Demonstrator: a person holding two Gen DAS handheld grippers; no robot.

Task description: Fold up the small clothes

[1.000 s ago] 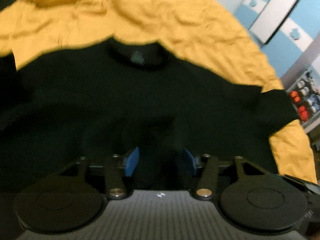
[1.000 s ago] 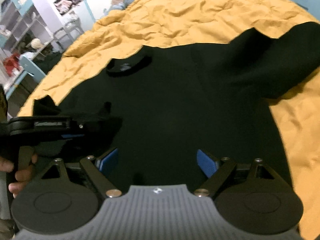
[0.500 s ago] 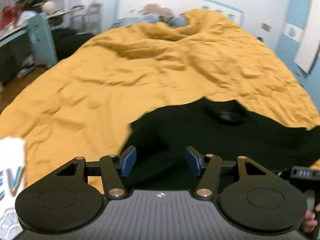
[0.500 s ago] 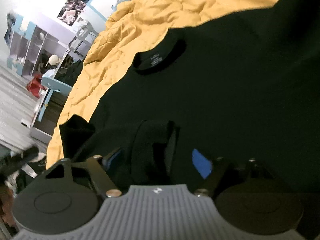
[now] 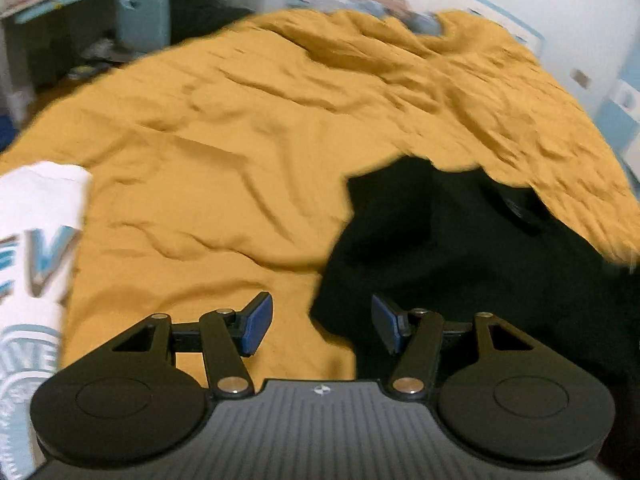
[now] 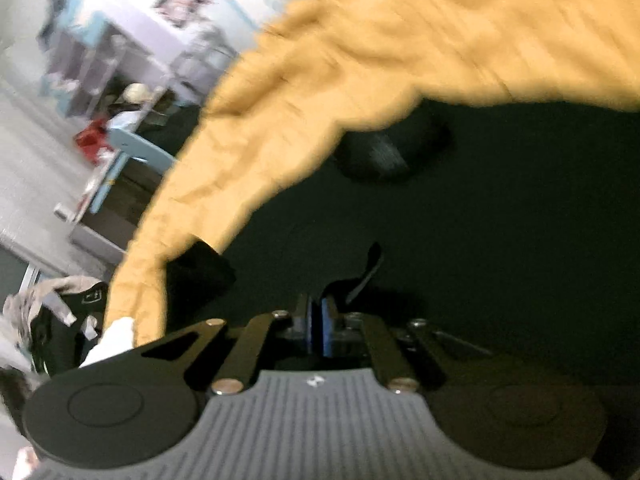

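A black T-shirt [image 5: 440, 248] lies flat on a yellow bedspread [image 5: 240, 140]. In the left wrist view its collar [image 5: 516, 208] shows at the right. My left gripper [image 5: 322, 326] is open over the shirt's left edge, with bedspread under one pad and black cloth under the other, and it grips nothing. In the right wrist view the shirt [image 6: 480, 220] fills the right side, with its collar [image 6: 392, 152] farther off and a sleeve [image 6: 196, 276] at the left. My right gripper [image 6: 316, 328] is shut on a raised fold of the shirt near its lower edge.
A white garment with blue lettering [image 5: 36, 240] lies on the bedspread at the left. Beyond the bed's edge are a light blue chair [image 6: 132, 152], shelves and a heap of clothes on the floor [image 6: 52, 312]. Pillows lie at the bed's far end [image 5: 384, 4].
My left gripper swung left from over the shirt's middle to its left edge. My right gripper moved to a bunched fold of the shirt and closed on it.
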